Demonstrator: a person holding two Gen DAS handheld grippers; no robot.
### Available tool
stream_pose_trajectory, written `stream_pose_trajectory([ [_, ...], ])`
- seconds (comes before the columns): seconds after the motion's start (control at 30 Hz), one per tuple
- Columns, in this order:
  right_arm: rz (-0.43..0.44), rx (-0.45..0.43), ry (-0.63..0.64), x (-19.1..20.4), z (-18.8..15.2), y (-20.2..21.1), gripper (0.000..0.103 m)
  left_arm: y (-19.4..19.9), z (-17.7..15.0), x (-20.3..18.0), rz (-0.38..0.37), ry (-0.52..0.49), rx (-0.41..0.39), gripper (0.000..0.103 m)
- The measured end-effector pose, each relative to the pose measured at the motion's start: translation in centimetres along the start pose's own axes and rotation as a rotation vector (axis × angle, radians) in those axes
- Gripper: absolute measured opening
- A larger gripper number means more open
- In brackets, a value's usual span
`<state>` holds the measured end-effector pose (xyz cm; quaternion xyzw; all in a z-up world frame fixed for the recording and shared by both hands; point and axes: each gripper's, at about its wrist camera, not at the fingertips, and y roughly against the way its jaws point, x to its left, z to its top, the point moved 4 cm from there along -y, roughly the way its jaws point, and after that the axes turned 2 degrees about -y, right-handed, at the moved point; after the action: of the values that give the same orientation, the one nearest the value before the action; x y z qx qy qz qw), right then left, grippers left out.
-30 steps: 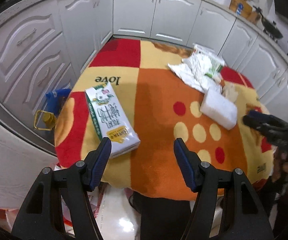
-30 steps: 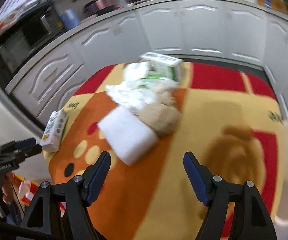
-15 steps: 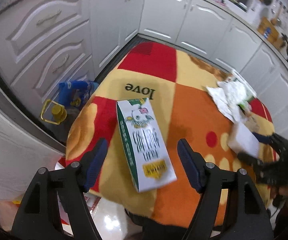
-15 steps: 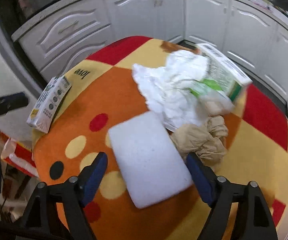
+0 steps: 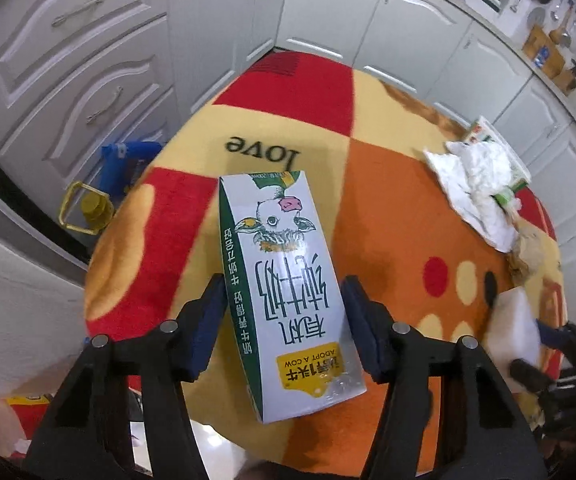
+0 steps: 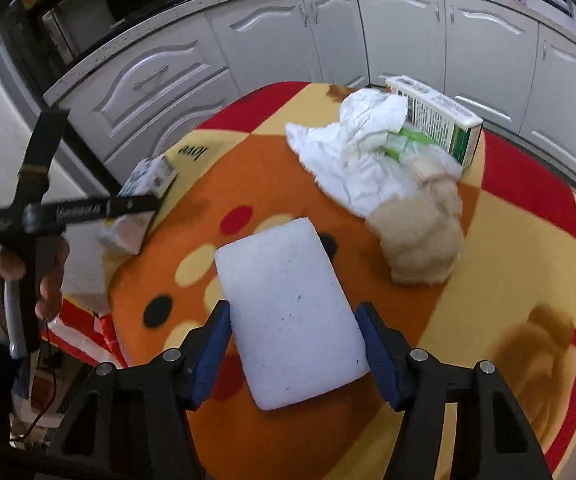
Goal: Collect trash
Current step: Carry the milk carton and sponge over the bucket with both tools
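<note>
On a small table draped in a red, orange and yellow cloth (image 5: 388, 208), the left gripper (image 5: 284, 316) straddles a milk carton (image 5: 284, 280) lying flat near the table's edge, its blue-padded fingers (image 5: 208, 320) open on either side, whether touching is unclear. Across the table, the right gripper (image 6: 294, 344) brackets a white foam block (image 6: 292, 312), likewise spread and not squeezing. Beyond the block lie a crumpled white tissue (image 6: 352, 160), a beige paper wad (image 6: 420, 244) and a second carton (image 6: 436, 116), bunched together. White kitchen cabinets (image 6: 400, 28) curve behind.
</note>
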<state>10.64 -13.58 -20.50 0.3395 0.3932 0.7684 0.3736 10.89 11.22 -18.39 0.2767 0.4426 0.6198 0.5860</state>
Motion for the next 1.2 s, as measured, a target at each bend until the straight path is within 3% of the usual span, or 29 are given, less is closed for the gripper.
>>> stream_pose_trajectory([
  [0.13,-0.080,0.020,0.043,1.1,-0.5,-1.5,0.070,1.5,-0.4,-1.7,-0.048,-0.046,-0.030,0.056],
  [0.3,-0.120,-0.028,0.025,1.1,-0.8,-1.2,0.064,3.6,-0.8,-4.3,-0.062,-0.123,-0.081,0.056],
  [0.47,-0.110,-0.132,-0.043,0.4,-1.2,3.1,0.064,4.9,-1.5,-7.4,-0.081,-0.191,-0.119,0.055],
  [0.73,-0.177,-0.247,-0.121,-1.8,-3.4,8.8,0.064,5.9,-2.5,-13.7,-0.130,-0.297,-0.149,0.055],
  [1.0,-0.203,-0.249,-0.221,-5.0,-5.9,10.9,0.064,3.5,-4.5,-17.8,-0.152,-0.374,-0.074,0.054],
  [1.2,-0.196,-0.230,-0.251,-5.9,-7.1,10.8,0.064,-0.5,-6.0,-18.2,-0.059,-0.410,0.029,0.055],
])
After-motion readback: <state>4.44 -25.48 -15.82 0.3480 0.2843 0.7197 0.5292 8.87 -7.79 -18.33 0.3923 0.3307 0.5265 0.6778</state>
